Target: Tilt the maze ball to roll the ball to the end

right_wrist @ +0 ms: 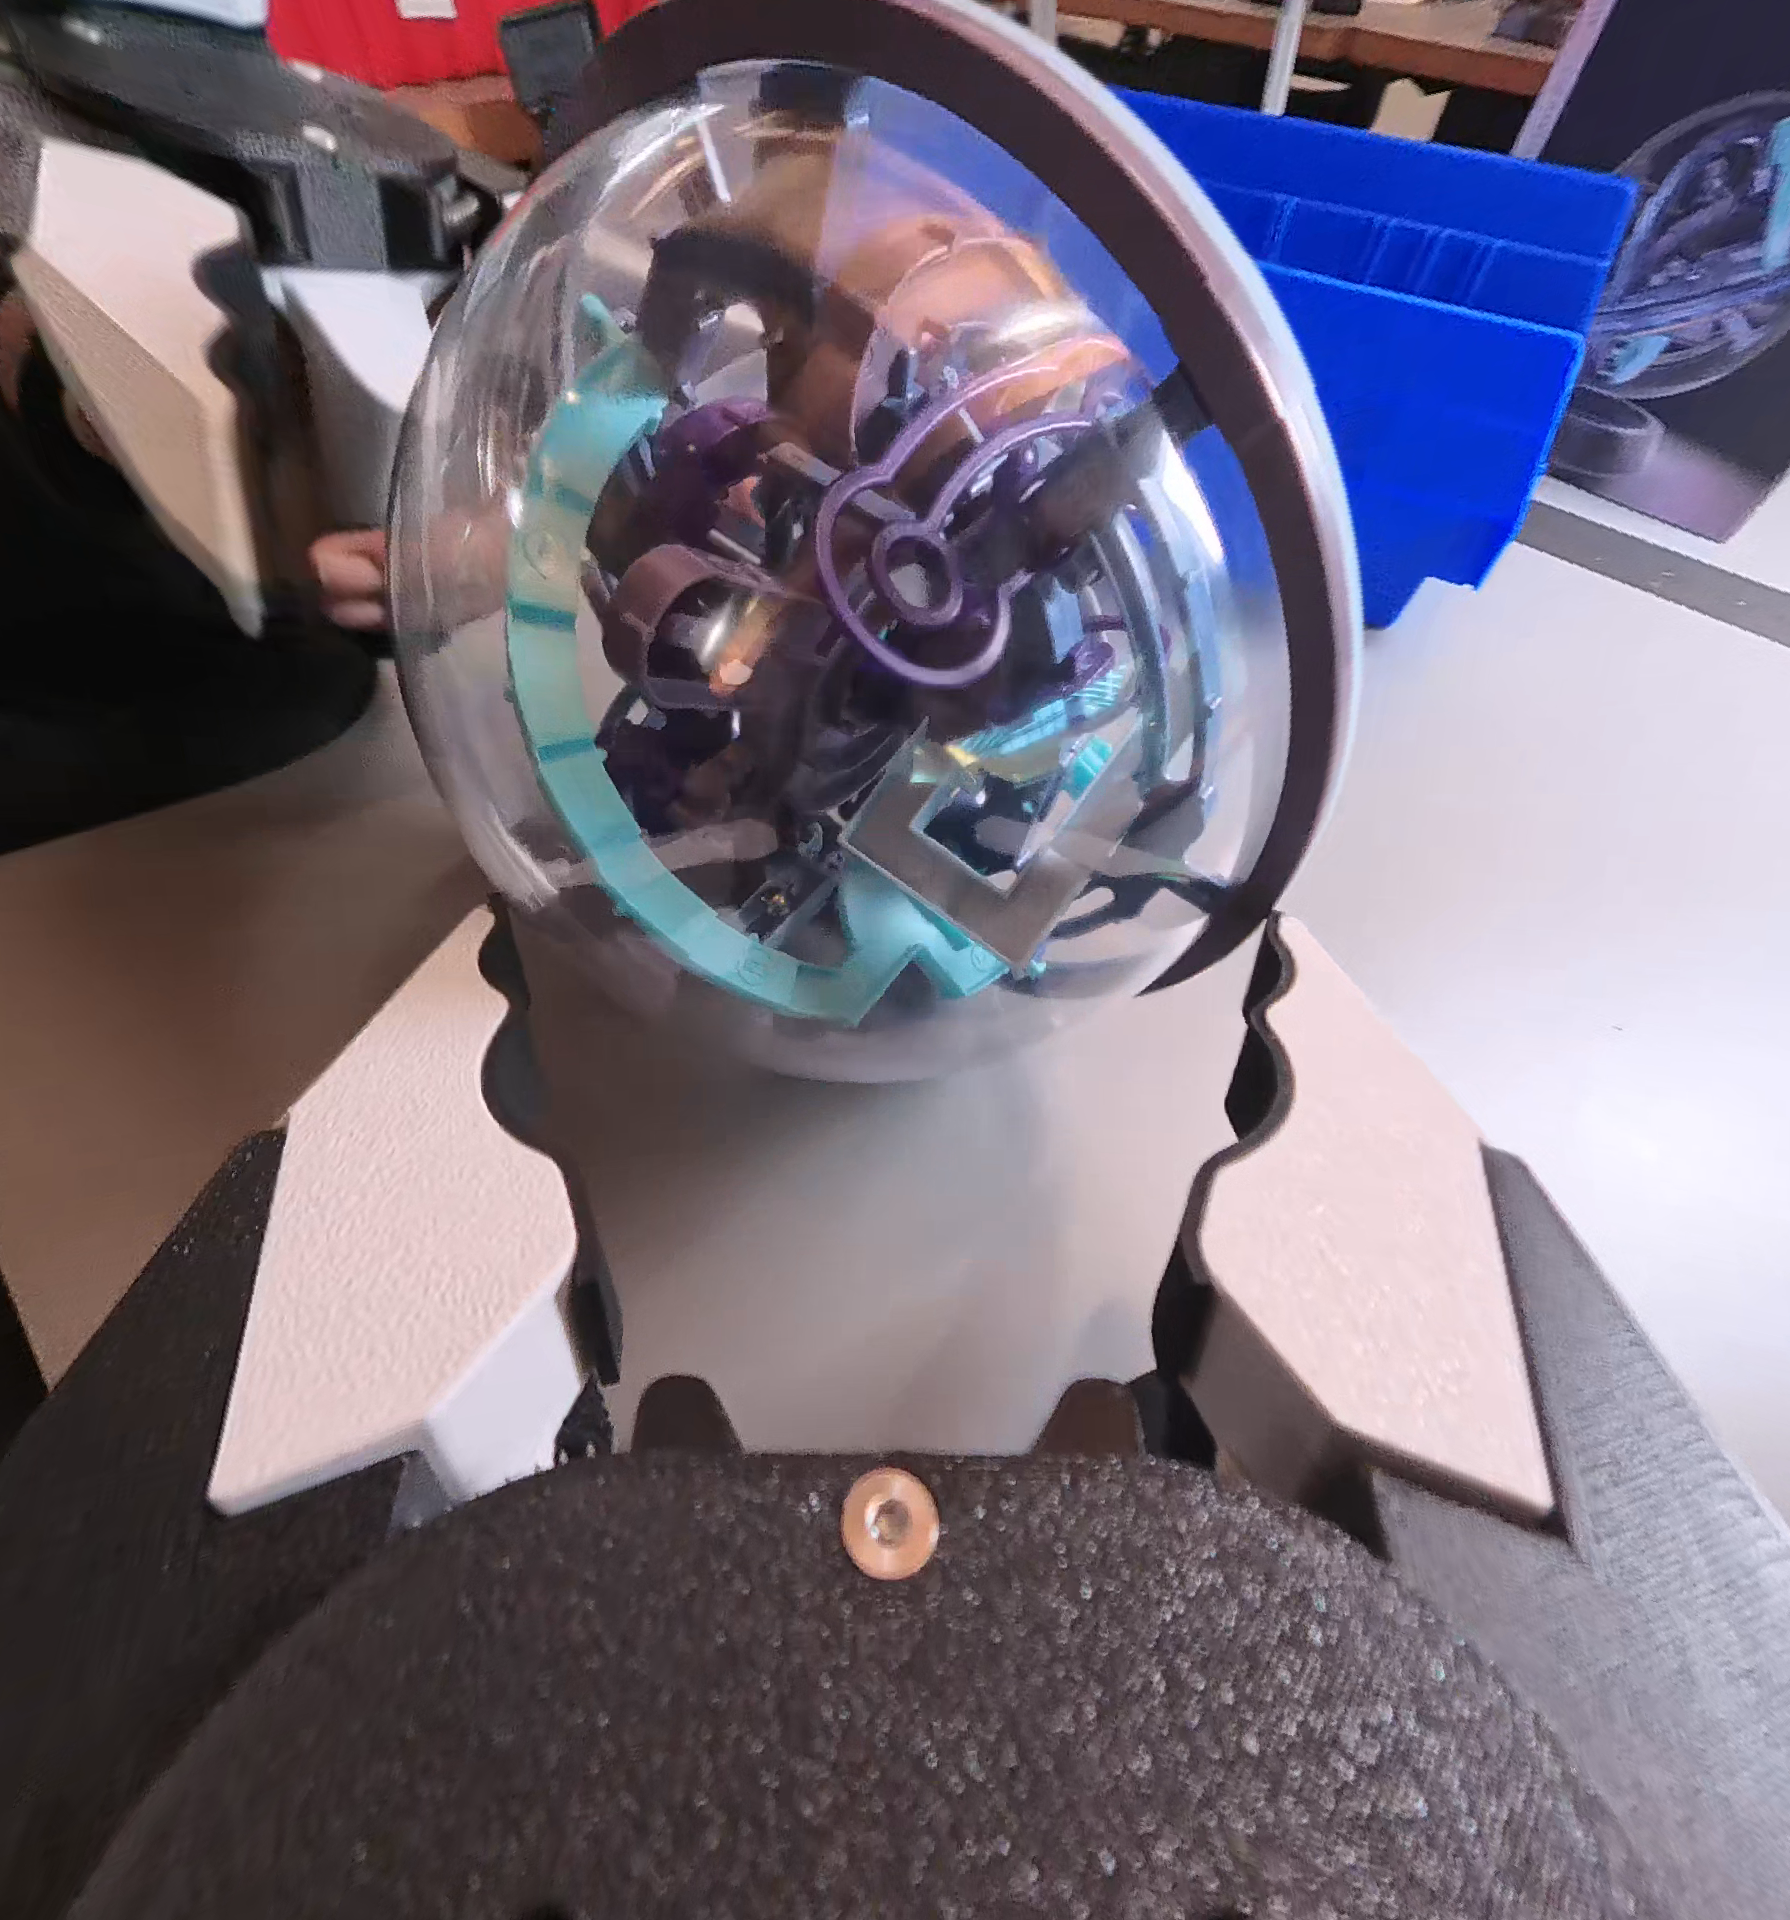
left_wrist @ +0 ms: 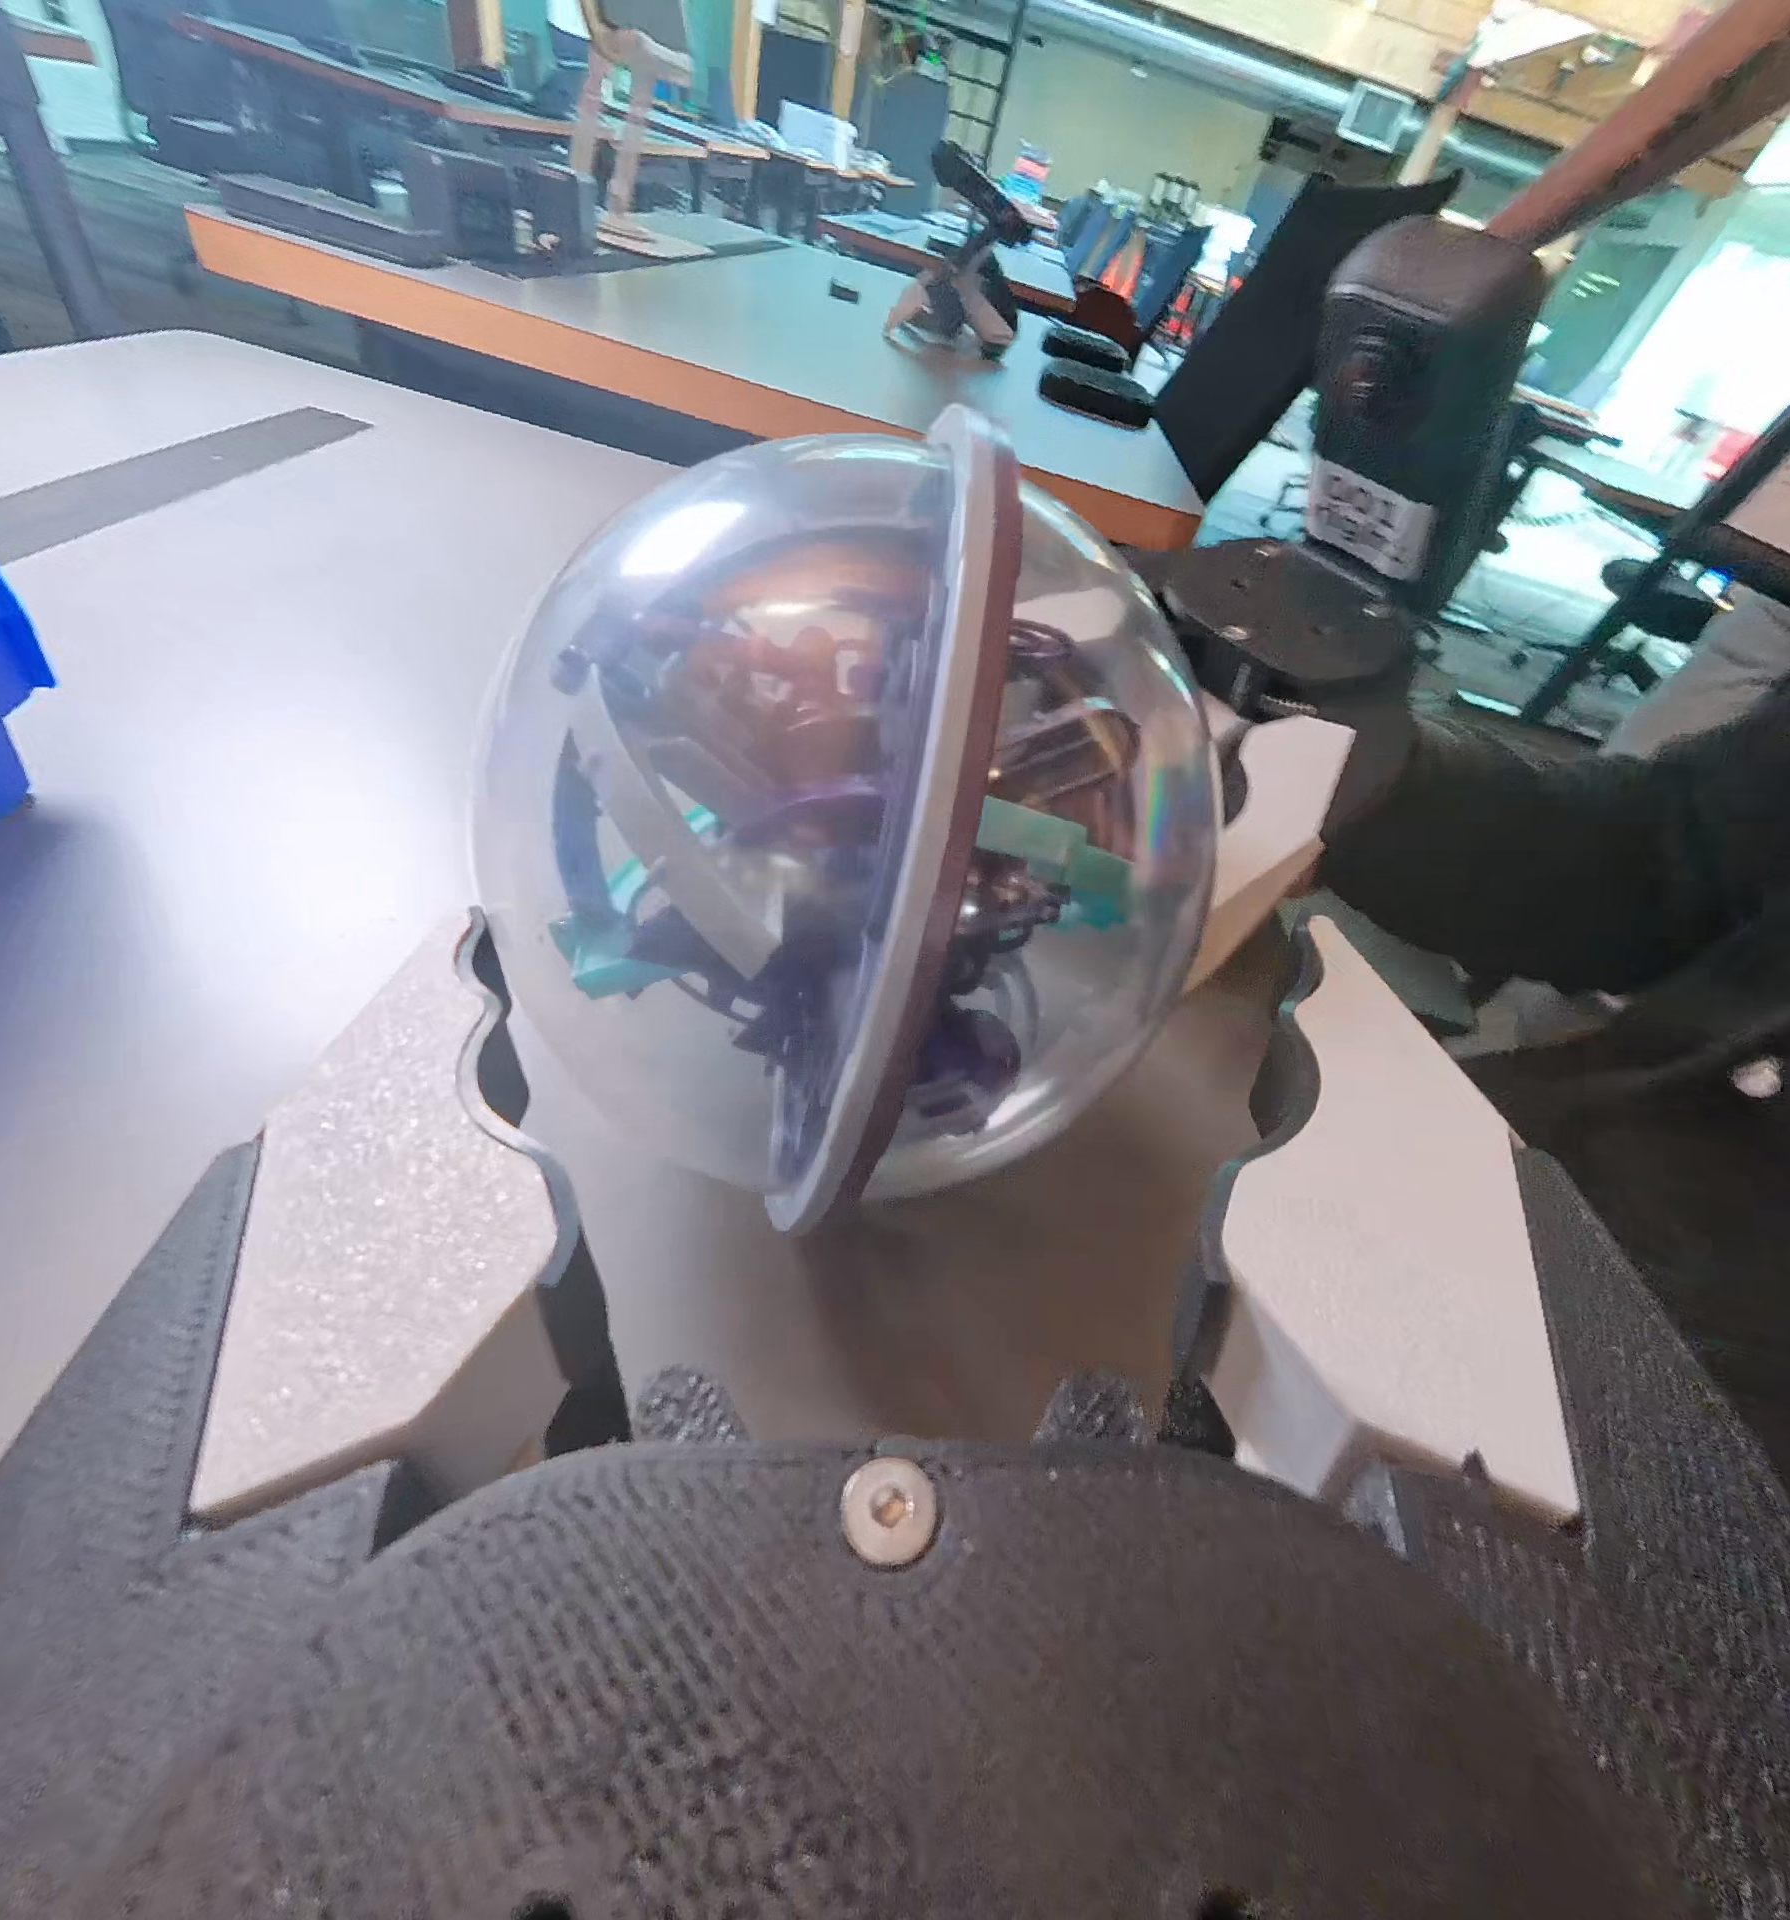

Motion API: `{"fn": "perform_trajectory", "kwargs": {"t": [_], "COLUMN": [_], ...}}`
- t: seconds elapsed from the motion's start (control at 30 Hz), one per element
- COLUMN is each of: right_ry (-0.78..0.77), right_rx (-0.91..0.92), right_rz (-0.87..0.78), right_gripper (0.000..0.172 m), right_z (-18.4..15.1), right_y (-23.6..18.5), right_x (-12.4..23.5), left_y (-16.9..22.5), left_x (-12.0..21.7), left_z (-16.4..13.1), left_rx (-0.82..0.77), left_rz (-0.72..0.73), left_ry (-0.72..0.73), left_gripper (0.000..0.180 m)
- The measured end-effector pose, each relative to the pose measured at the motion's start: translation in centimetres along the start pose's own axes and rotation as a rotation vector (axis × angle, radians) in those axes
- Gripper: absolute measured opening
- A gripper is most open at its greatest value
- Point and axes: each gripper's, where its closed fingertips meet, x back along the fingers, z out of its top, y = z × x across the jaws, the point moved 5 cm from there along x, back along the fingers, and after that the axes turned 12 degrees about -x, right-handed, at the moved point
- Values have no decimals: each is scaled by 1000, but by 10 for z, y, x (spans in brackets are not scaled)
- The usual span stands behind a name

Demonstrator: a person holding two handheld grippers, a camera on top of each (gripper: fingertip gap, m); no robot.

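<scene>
both wrist views closely face maze ball [left_wrist: 849,821] oppositely.

This is a large open workshop or lab hall. Long orange-edged workbenches [left_wrist: 662,343] run back in rows, loaded with equipment and black cases, under exposed ceiling ducts [left_wrist: 1182,94] and a red steel beam [left_wrist: 1649,114]. A camera on a stand [left_wrist: 1421,353] and a blue parts bin [right_wrist: 1390,343] sit by the grey table [left_wrist: 247,644].
</scene>
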Motion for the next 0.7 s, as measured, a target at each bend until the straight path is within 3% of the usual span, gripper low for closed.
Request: {"fn": "perform_trajectory", "kwargs": {"t": [0.2, 0.33, 0.43, 0.7], "right_ry": [-42, -88, -102, -163], "right_rx": [31, 52, 85, 165], "right_rz": [96, 137, 157, 238], "right_gripper": [122, 117, 112, 116], "right_z": [4, 4, 5, -1], "right_y": [4, 5, 9, 15], "right_x": [-1, -8, -9, -10], "left_y": [-24, -34, -33, -13], "left_x": [17, 2, -3, -4], "left_z": [30, 13, 4, 7], "left_rx": [-72, 33, -56, -118], "left_rz": [-134, -323, -264, -99], "left_ry": [26, -104, -162, -139], "left_gripper": [140, 153, 149, 144]}}
